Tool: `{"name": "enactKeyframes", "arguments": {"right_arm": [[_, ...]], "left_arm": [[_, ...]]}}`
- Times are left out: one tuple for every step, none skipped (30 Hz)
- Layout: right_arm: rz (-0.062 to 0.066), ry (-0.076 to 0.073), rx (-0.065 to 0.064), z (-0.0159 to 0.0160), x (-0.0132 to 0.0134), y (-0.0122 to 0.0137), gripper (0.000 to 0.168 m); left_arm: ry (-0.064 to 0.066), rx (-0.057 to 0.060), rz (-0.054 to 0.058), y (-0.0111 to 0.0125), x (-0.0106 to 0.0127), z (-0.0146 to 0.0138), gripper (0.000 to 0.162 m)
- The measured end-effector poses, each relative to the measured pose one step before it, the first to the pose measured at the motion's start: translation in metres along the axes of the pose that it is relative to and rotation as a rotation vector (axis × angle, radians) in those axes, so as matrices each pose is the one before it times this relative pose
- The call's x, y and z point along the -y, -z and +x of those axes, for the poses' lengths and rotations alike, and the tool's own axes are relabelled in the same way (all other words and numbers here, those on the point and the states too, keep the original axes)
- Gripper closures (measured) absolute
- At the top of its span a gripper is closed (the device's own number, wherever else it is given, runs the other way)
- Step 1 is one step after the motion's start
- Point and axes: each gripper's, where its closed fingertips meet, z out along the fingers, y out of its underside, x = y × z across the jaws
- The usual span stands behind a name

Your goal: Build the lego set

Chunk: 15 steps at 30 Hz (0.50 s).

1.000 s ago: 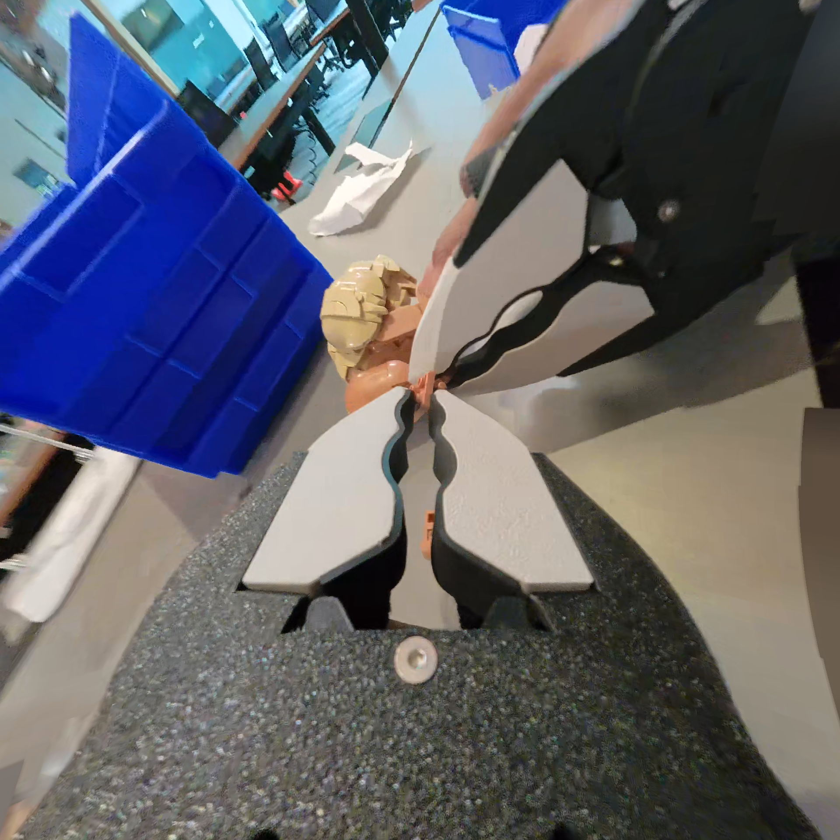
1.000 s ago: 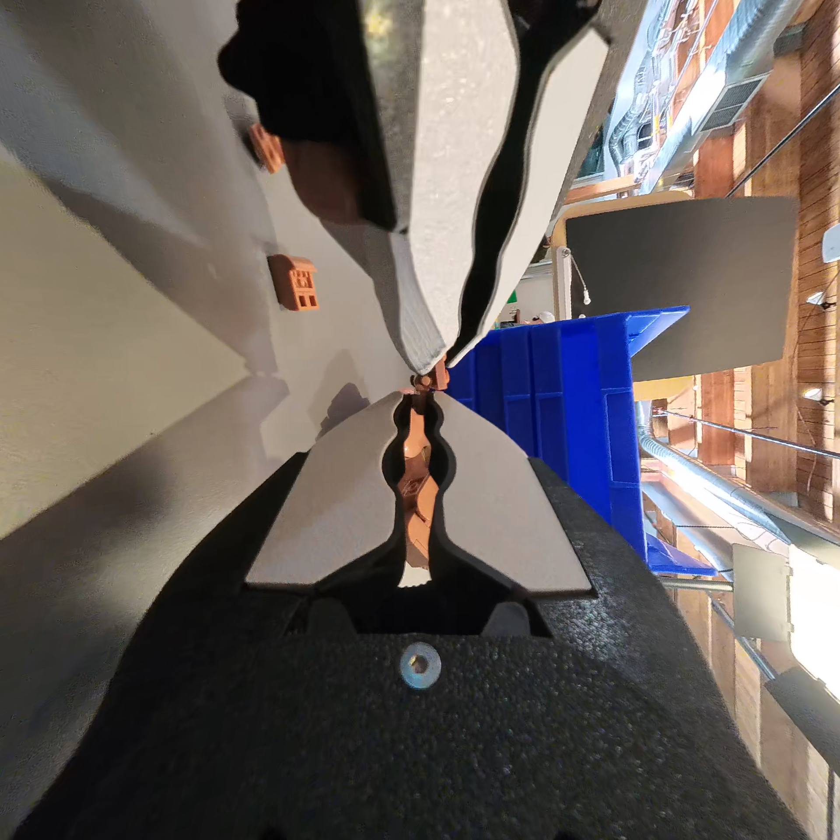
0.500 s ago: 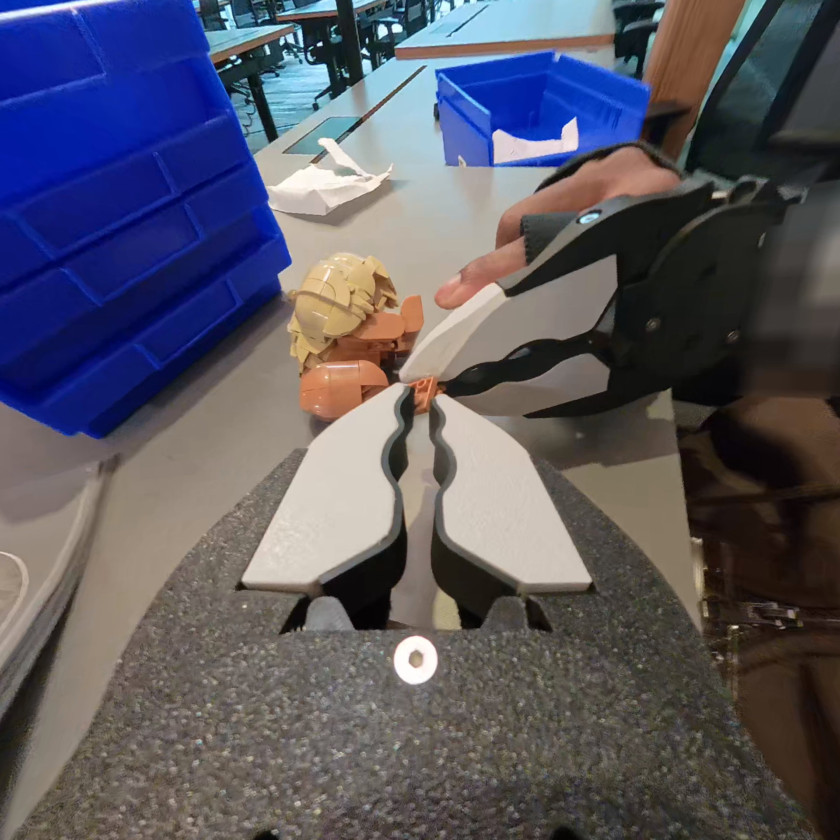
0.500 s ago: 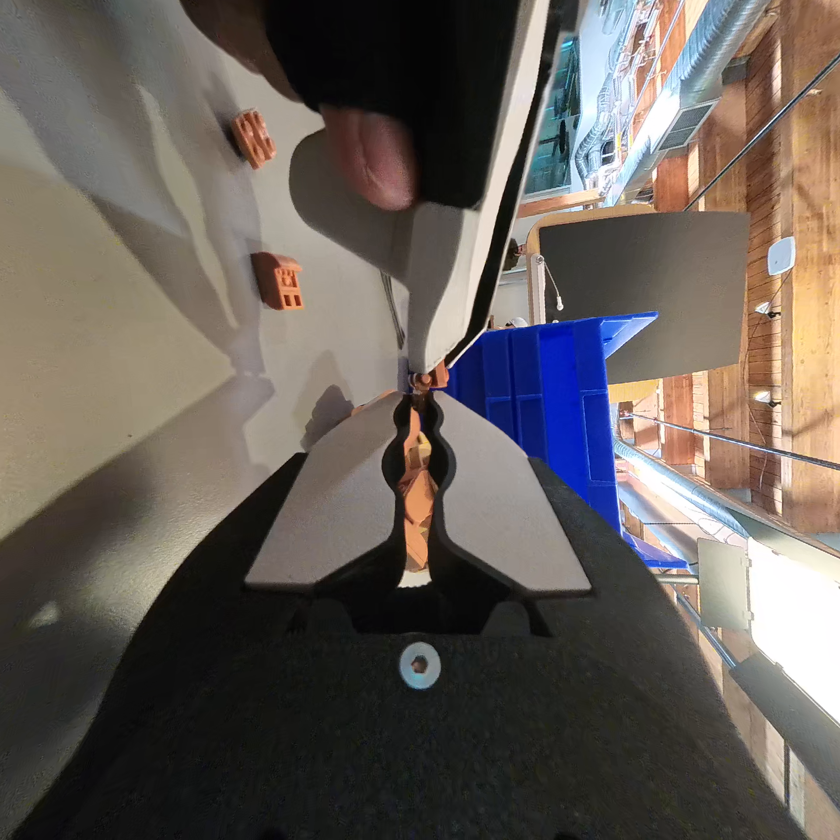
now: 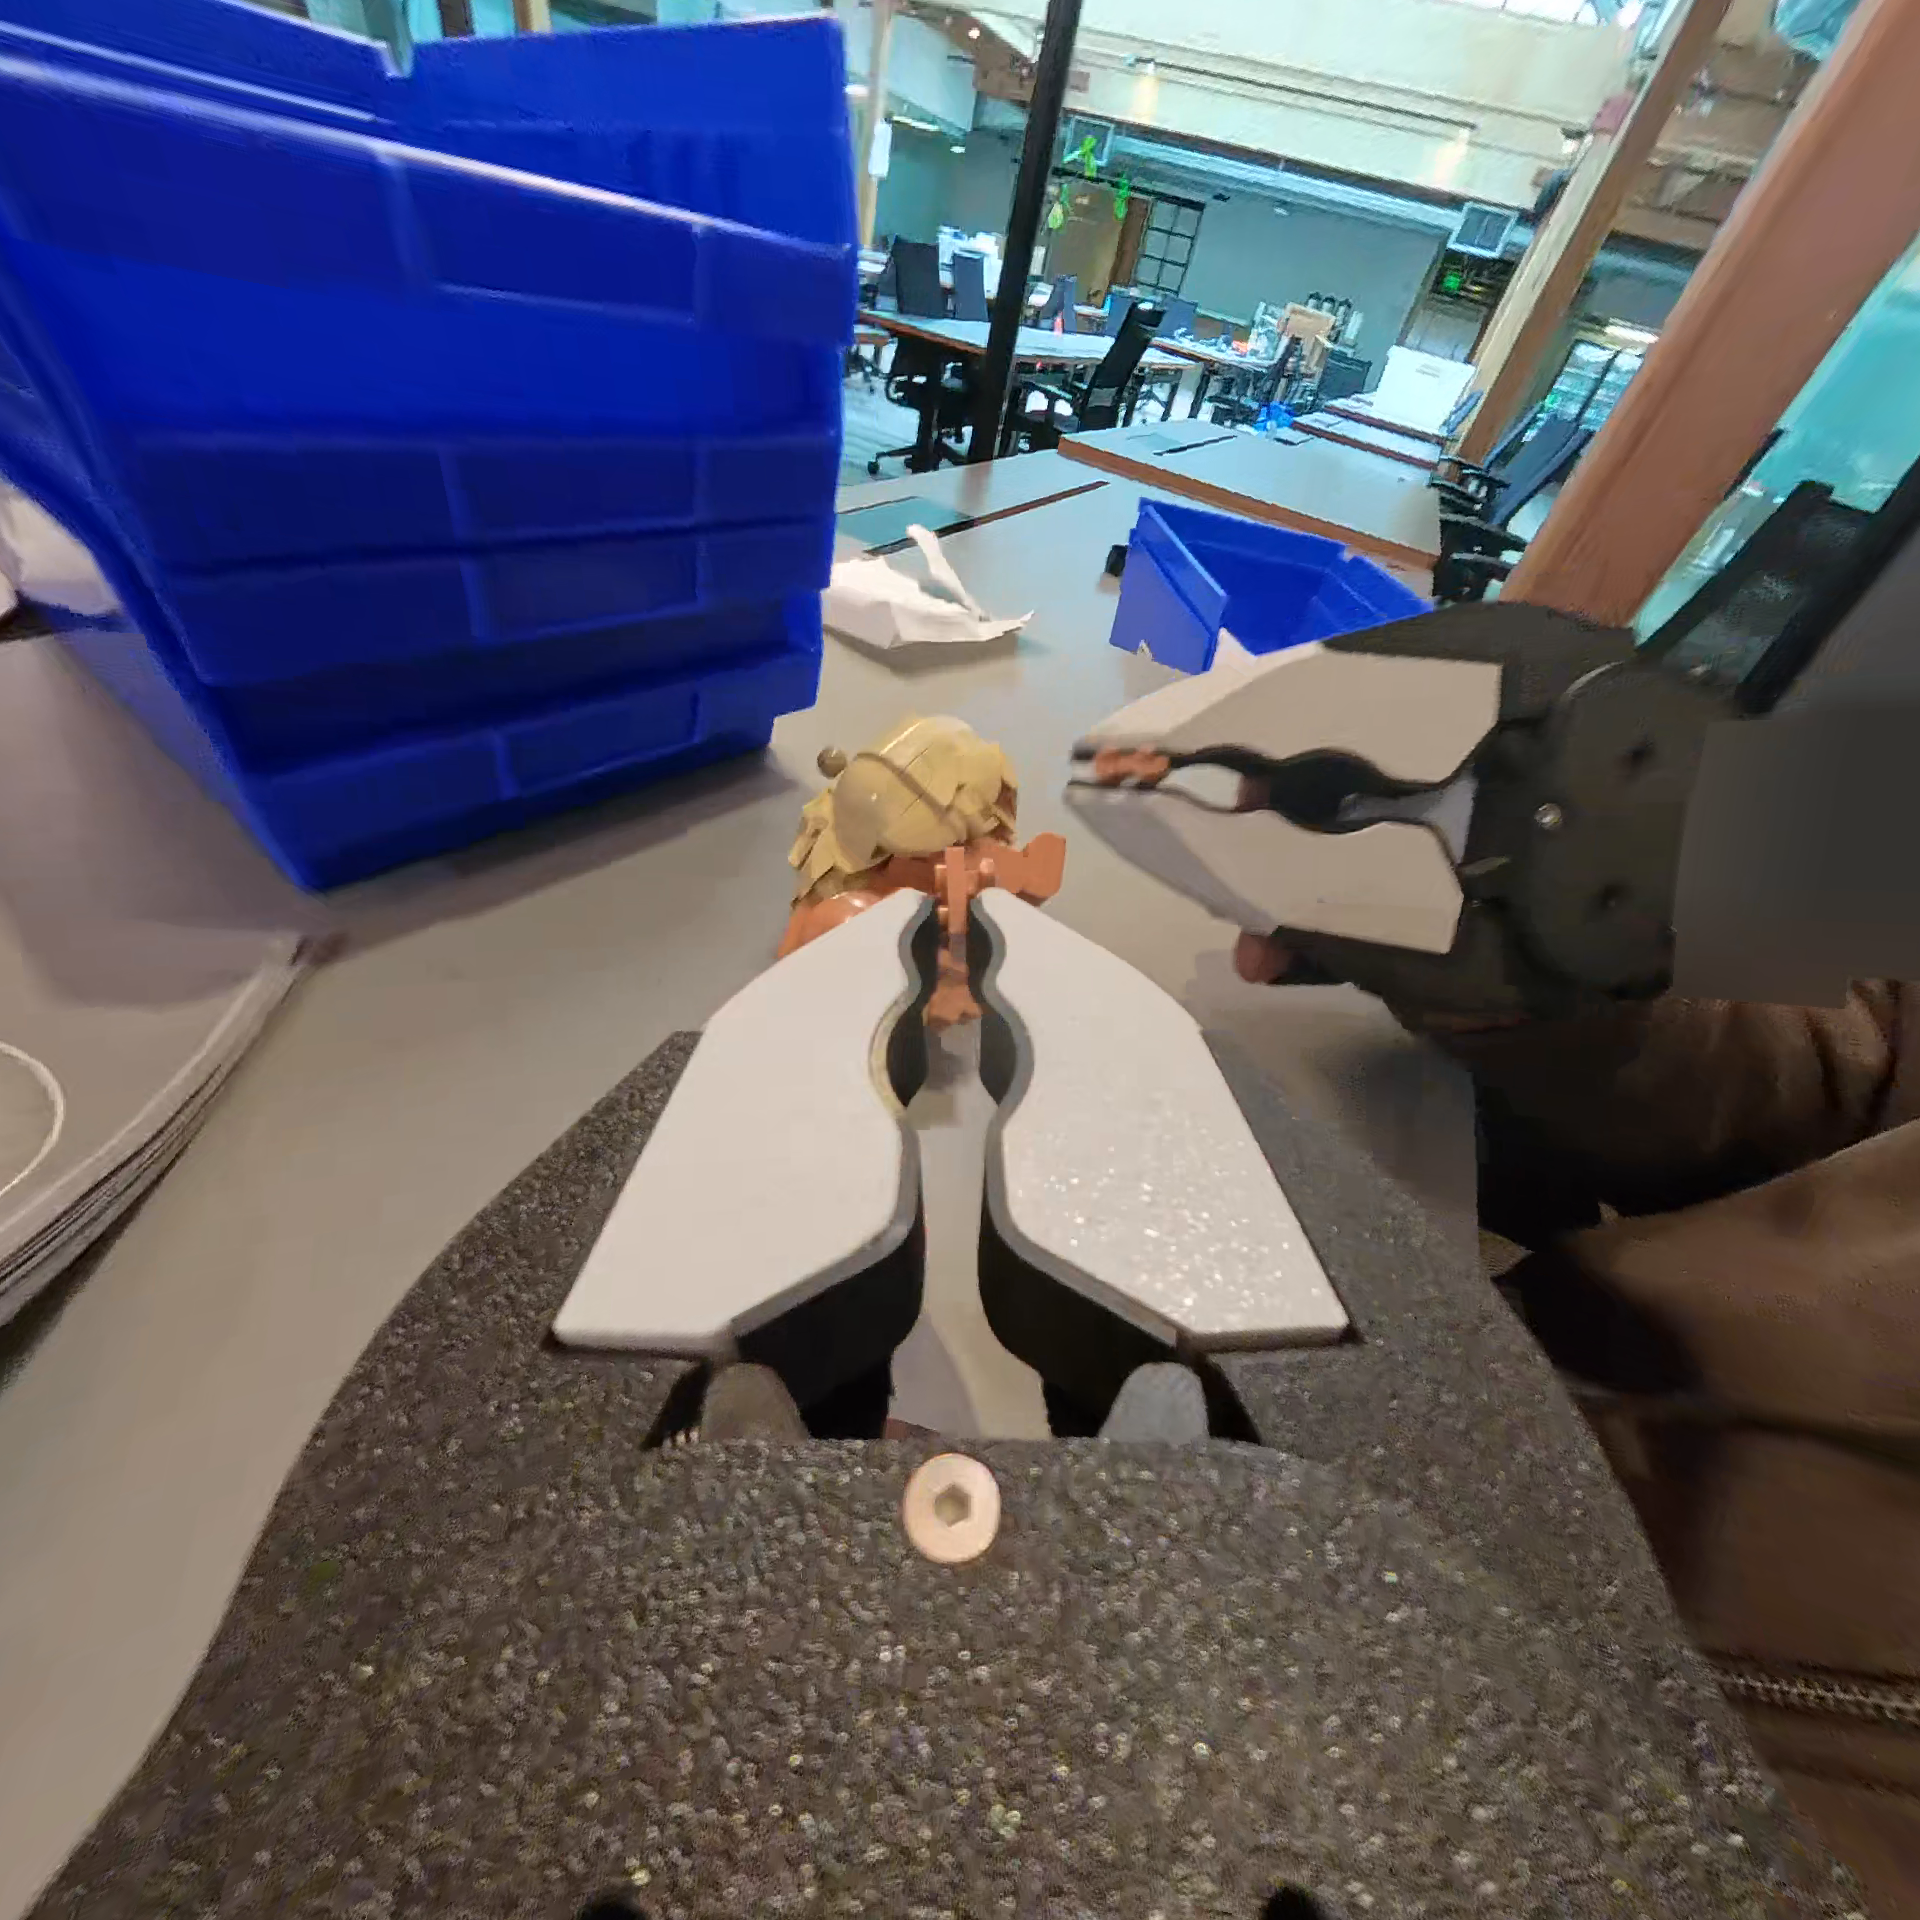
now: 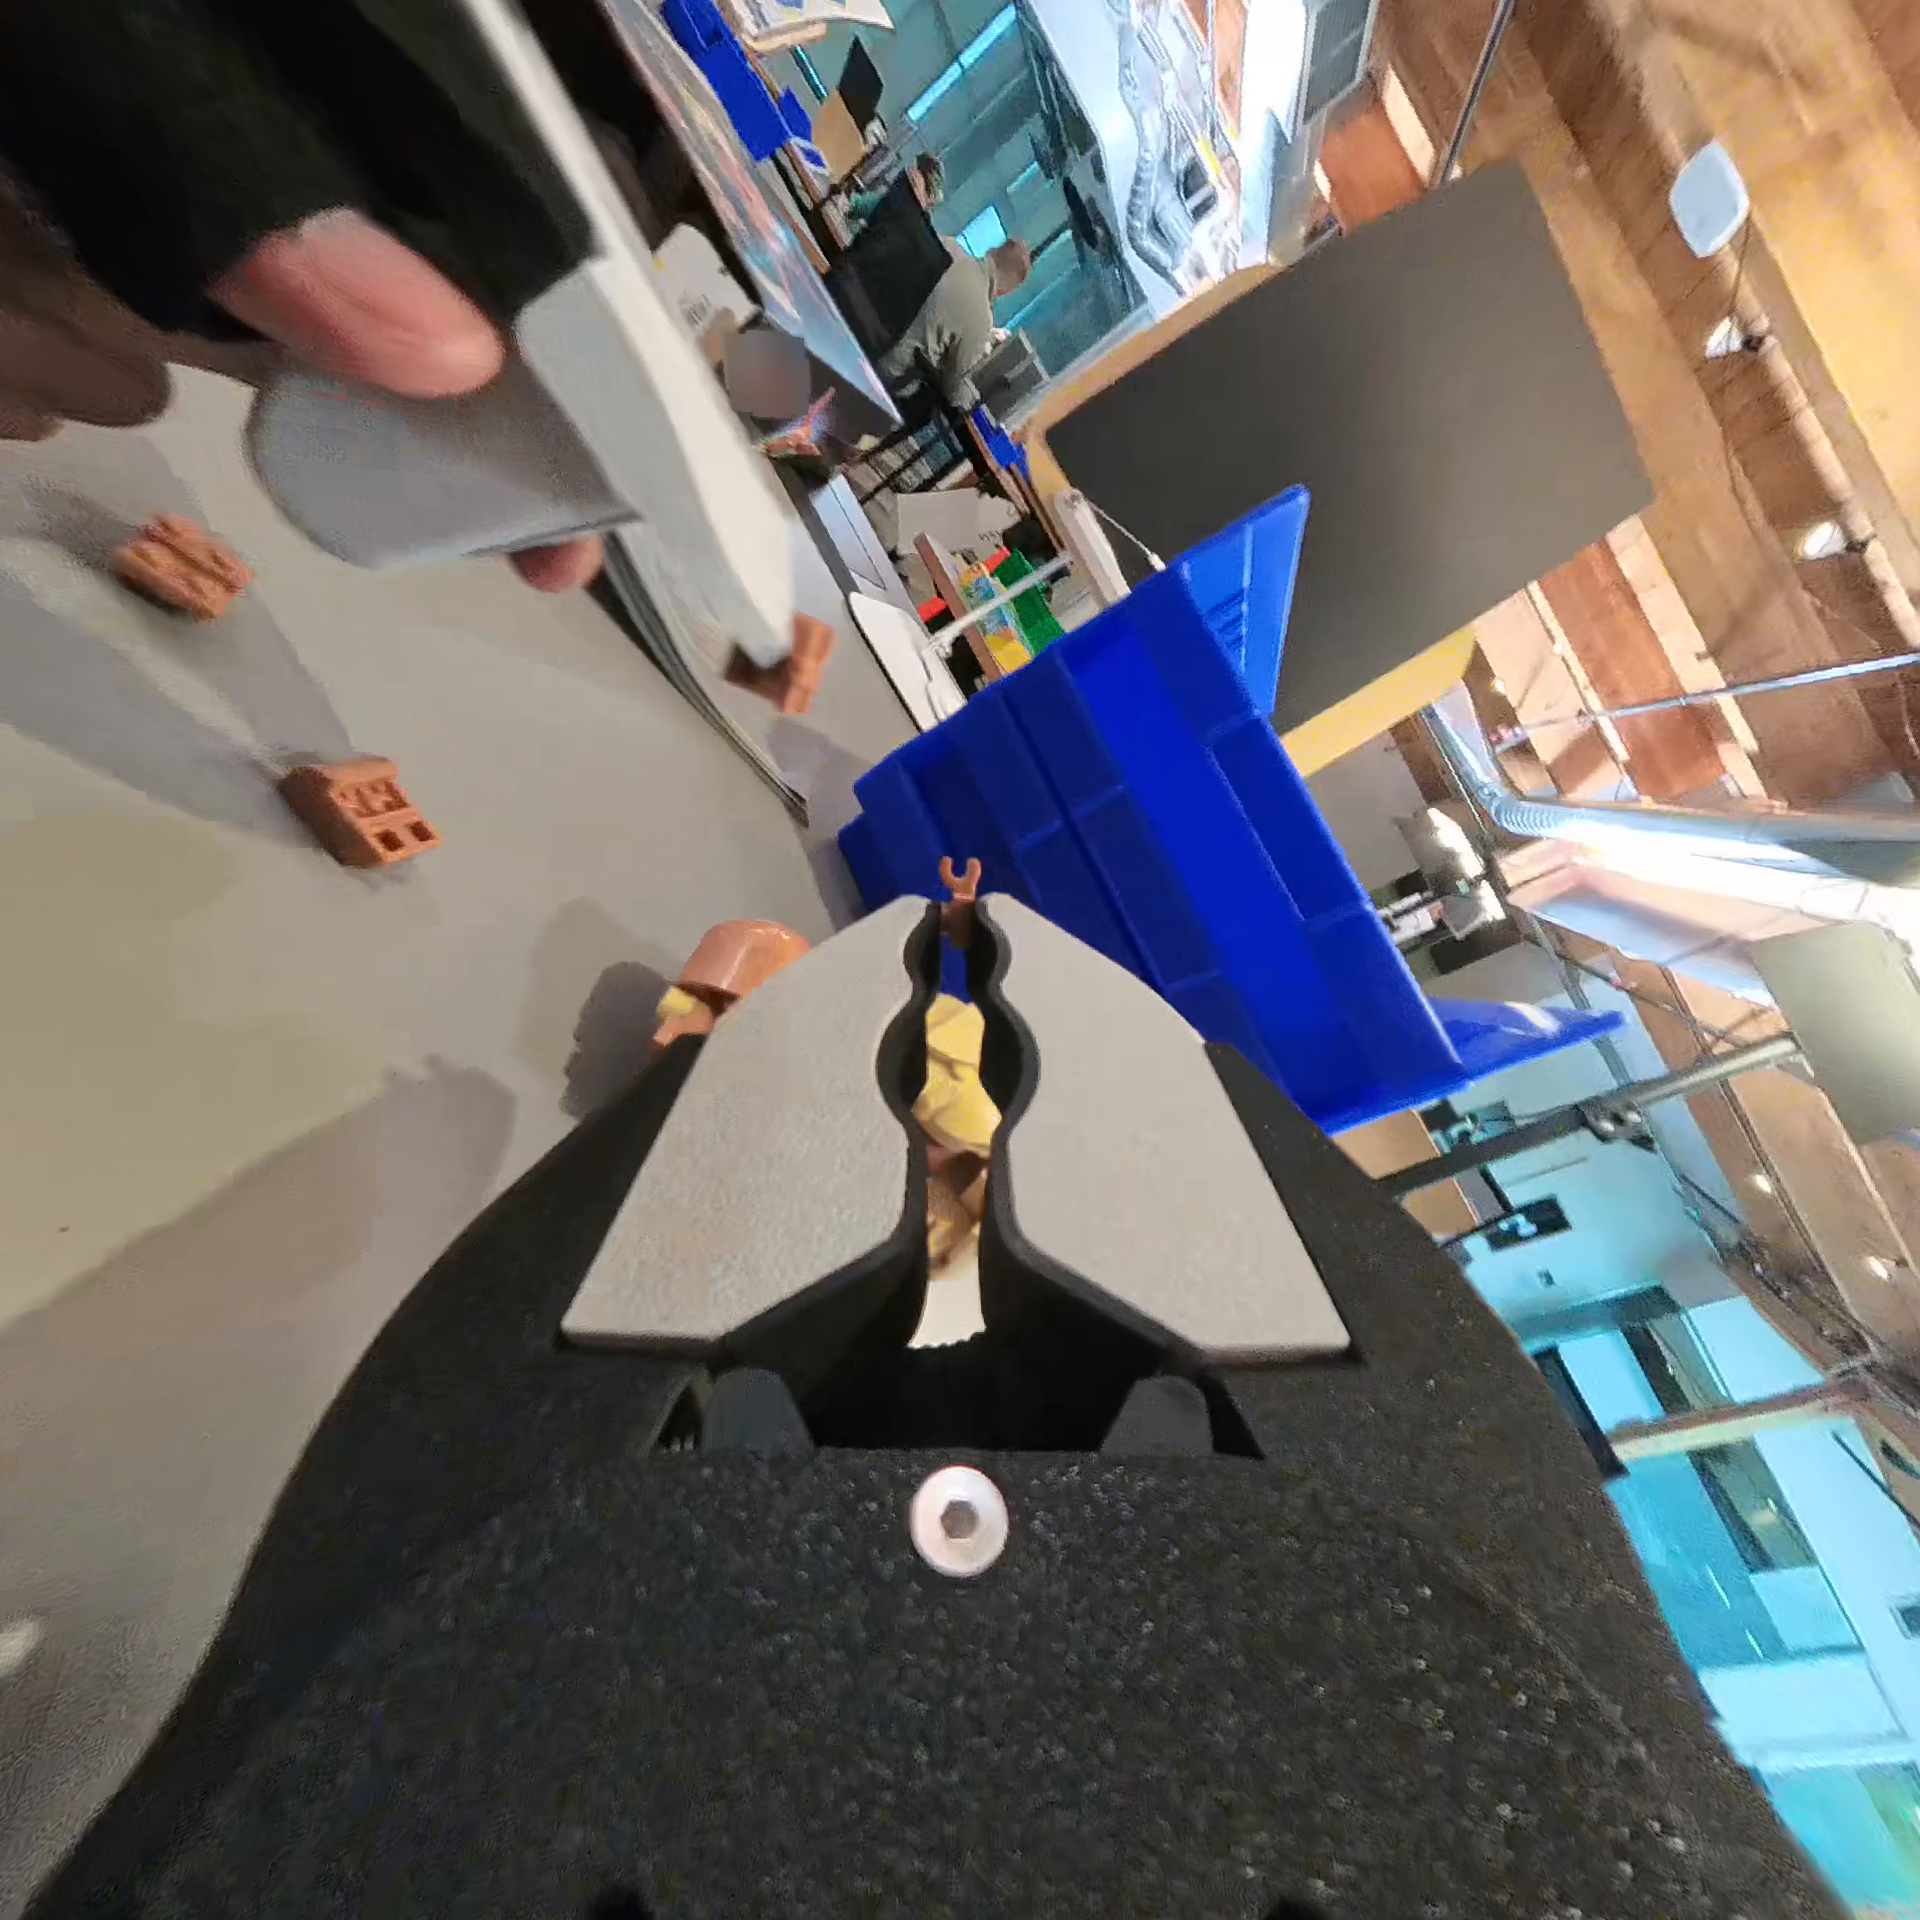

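Lego figure (image 5: 914,821), a half-built model with a tan plated head over reddish-brown body parts, stands on the grey table (image 5: 436,1018) just in front of the stack of blue plastic bins (image 5: 457,499). The left tool (image 5: 951,914) has its grey fingers closed on a small reddish-brown lego piece (image 5: 954,935), which sits in the narrow gap at the tips; from this view the piece overlaps the figure, and whether they touch cannot be told. The right tool (image 5: 1081,774), seen to the right in the left wrist view and lying sideways, pinches a small brown clip piece (image 5: 1127,767) between its tips, a little apart from the figure. In the right wrist view that clip piece (image 6: 958,902) juts past the closed tips of the right tool (image 6: 958,920), its forked end free. Two loose reddish-brown bricks (image 6: 358,810) (image 6: 182,566) lie on the table farther off, well apart from the figure. A crumpled white paper (image 5: 914,608) and a single blue bin (image 5: 1257,597) sit toward the back of the table.
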Motion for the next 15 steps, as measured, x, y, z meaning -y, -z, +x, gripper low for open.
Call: {"name": "enactKeyframes", "arguments": {"right_arm": [[0.0086, 0.0005, 0.0032, -0.00170, 0.00176, -0.00037, 0.164], [0.0109, -0.0084, 0.0017, 0.00033, 0.00229, 0.00042, 0.164], [0.0203, -0.0190, 0.0072, 0.00089, 0.00321, 0.00097, 0.164], [0.0225, -0.0240, 0.0079, 0.00096, 0.00289, 0.00085, 0.164], [0.0170, -0.0195, 0.0083, 0.00086, 0.00165, 0.00010, 0.164], [0.0120, -0.0113, 0.0093, 0.00070, 0.00091, -0.00062, 0.164], [0.0038, -0.0039, 0.0012, 0.00216, 0.00024, -0.00140, 0.164], [0.0008, 0.0078, -0.0035, 0.00416, 0.00063, -0.00195, 0.164], [0.0022, 0.0198, -0.0053, 0.00627, 0.00179, -0.00262, 0.164], [0.0033, 0.0252, -0.0124, 0.01007, 0.00260, -0.00370, 0.164], [0.0050, 0.0211, -0.0172, 0.01409, 0.00274, -0.00549, 0.164], [-0.0015, 0.0116, -0.0101, 0.01662, 0.00124, -0.00823, 0.163], [-0.0153, -0.0023, 0.0053, 0.01788, -0.00107, -0.01132, 0.163], [-0.0287, -0.0210, 0.0168, 0.01896, -0.00319, -0.01370, 0.163], [-0.0327, -0.0425, 0.0187, 0.02050, -0.00368, -0.01485, 0.163]], "left_arm": [[0.0070, -0.0225, 0.0135, -0.00143, 0.00179, 0.00416, 0.157], [0.0165, -0.0286, 0.0151, -0.00140, 0.00094, 0.00336, 0.157], [0.0226, -0.0261, 0.0070, -0.00085, -0.00028, 0.00212, 0.157], [0.0262, -0.0310, 0.0104, 0.00002, 0.00071, 0.00249, 0.157], [0.0254, -0.0379, 0.0220, 0.00108, 0.00281, 0.00343, 0.157], [0.0268, -0.0316, 0.0241, 0.00134, 0.00340, 0.00252, 0.157], [0.0231, -0.0137, 0.0197, 0.00149, 0.00286, 0.00028, 0.157], [0.0135, -0.0041, 0.0123, 0.00111, 0.00190, -0.00084, 0.157], [0.0072, -0.0010, 0.0052, 0.00074, 0.00091, -0.00067, 0.157], [0.0029, -0.0018, 0.0032, 0.00029, 0.00065, -0.00007, 0.157], [-0.0008, 0.0003, 0.0015, -0.00005, 0.00024, 0.00005, 0.157], [-0.0021, 0.0004, -0.0037, -0.00050, -0.00065, 0.00013, 0.157], [-0.0019, -0.0020, -0.0084, -0.00085, -0.00144, 0.00057, 0.157], [-0.0021, -0.0016, -0.0078, -0.00077, -0.00141, 0.00042, 0.157], [-0.0023, 0.0001, -0.0043, -0.00042, -0.00086, 0.00000, 0.157]]}}
